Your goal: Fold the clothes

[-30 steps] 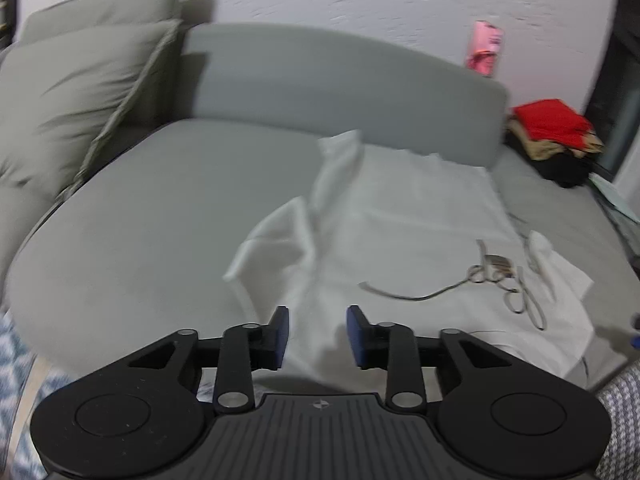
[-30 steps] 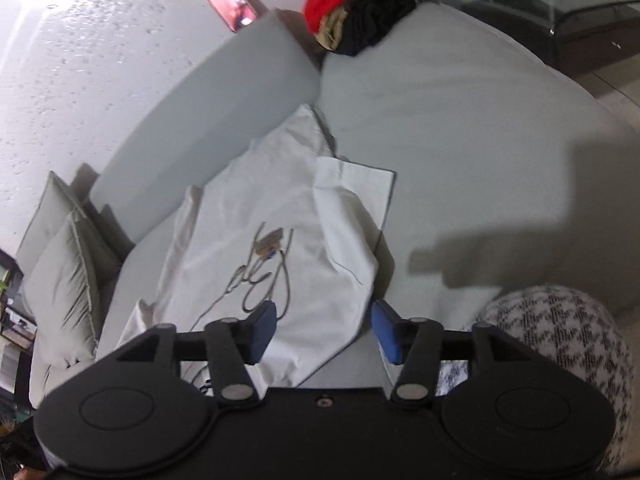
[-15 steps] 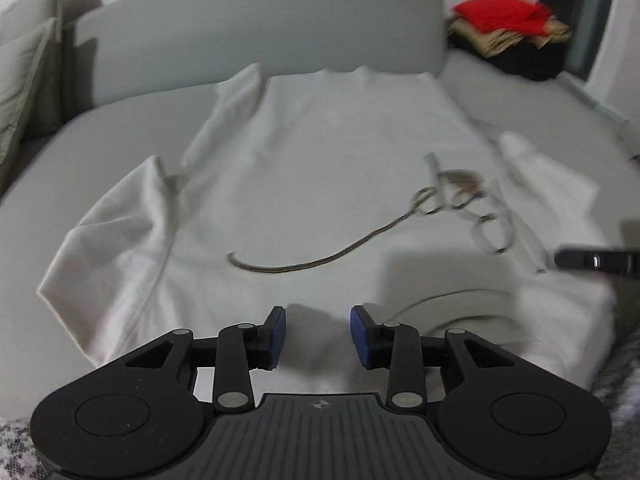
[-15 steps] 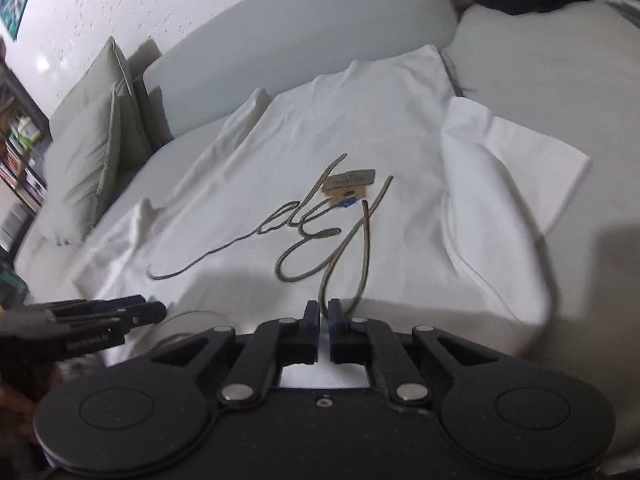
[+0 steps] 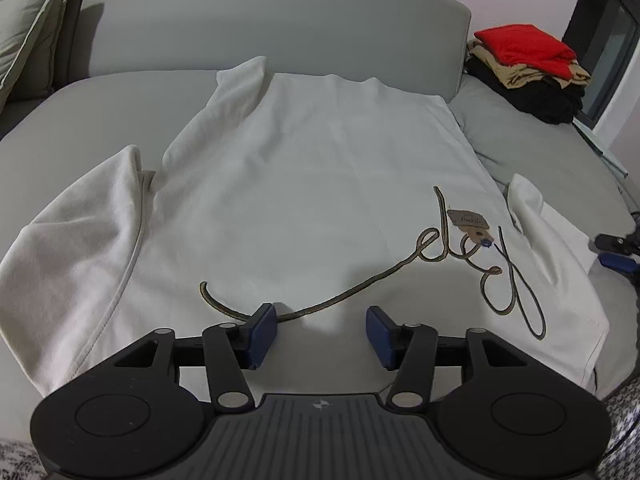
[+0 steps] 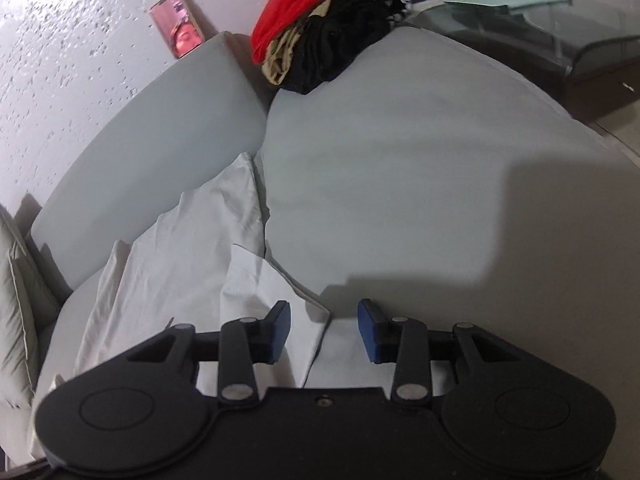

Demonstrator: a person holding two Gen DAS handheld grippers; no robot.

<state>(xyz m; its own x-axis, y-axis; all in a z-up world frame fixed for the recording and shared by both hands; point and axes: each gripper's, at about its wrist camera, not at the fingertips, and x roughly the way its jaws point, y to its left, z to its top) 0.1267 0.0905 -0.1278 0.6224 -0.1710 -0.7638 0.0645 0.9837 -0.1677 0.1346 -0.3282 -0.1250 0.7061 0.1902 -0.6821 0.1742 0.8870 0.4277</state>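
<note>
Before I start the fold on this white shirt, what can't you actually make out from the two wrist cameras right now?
- White shirt near hem: left wrist view, hidden behind the left gripper.
- Tag text: too small.
- Right sleeve near end: right wrist view, covered by the right gripper.
- Folded pile: garments underneath hidden.

Grey sofa (image 5: pixel 280 28), textured white wall (image 6: pixel 60 40), grey cushions (image 5: pixel 24 32), glass table (image 6: pixel 560 20)

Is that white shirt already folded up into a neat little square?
No, the white shirt lies spread flat on the grey sofa, sleeves out.
</note>
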